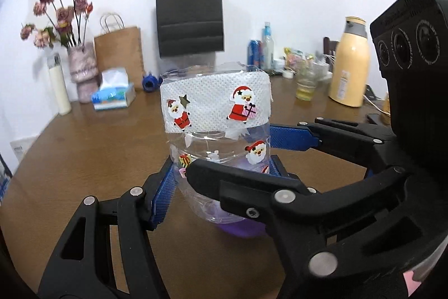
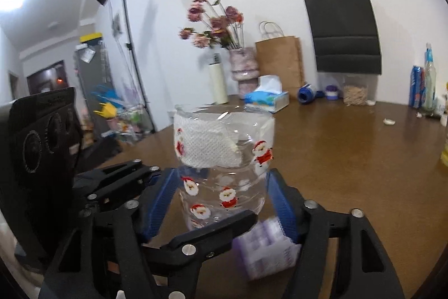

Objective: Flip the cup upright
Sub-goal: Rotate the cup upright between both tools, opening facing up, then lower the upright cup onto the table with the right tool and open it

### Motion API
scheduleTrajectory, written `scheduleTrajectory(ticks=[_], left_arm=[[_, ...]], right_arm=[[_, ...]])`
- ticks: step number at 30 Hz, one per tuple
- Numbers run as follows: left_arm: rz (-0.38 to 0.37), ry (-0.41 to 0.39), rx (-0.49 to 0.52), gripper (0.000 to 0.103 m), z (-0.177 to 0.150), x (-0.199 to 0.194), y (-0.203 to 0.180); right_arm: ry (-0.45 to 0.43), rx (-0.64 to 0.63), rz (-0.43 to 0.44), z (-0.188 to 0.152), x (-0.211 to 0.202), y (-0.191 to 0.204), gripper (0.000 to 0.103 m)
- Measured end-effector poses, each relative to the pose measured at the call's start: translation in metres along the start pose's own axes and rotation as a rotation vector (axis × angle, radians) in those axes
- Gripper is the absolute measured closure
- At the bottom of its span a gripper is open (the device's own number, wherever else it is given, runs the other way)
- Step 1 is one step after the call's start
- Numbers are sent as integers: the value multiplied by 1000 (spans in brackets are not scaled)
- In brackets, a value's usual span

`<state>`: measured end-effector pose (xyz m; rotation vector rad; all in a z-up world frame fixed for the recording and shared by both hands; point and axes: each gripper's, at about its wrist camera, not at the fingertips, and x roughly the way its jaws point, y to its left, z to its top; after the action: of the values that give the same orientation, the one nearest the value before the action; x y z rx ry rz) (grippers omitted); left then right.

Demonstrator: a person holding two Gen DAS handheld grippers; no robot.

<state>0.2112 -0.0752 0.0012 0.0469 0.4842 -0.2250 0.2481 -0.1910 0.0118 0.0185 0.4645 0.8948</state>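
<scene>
The cup (image 1: 215, 131) is clear plastic with a white paper band and Santa stickers. It stands upright, open end up, above the brown table (image 1: 92, 147). My left gripper (image 1: 221, 178) has its blue pads on both sides of the cup's lower body. My right gripper (image 1: 285, 142) comes in from the right and also closes around the lower body. In the right wrist view the cup (image 2: 224, 159) sits between the right gripper's (image 2: 221, 198) blue pads, with the left gripper's (image 2: 179, 203) fingers crossing in front.
A purple pack (image 2: 266, 248) lies on the table under the cup. At the back stand a flower vase (image 1: 82, 72), a tissue box (image 1: 113, 94), a brown bag (image 1: 119, 55), a black bag (image 1: 190, 16), a yellow thermos (image 1: 350, 63), bottles and a glass (image 1: 305, 88).
</scene>
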Motion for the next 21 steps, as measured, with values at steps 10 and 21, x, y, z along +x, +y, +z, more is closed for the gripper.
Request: scheduleTrajectory(ticks=[10,21], left_arm=[[-87,107,23,44,-48,22,-35],[-5,165,-10,6,-45,58,-16]], right_arm=[[150,19,-52,-57,-16,-7,35],[159,-108,-280,-49,13,-45,35]])
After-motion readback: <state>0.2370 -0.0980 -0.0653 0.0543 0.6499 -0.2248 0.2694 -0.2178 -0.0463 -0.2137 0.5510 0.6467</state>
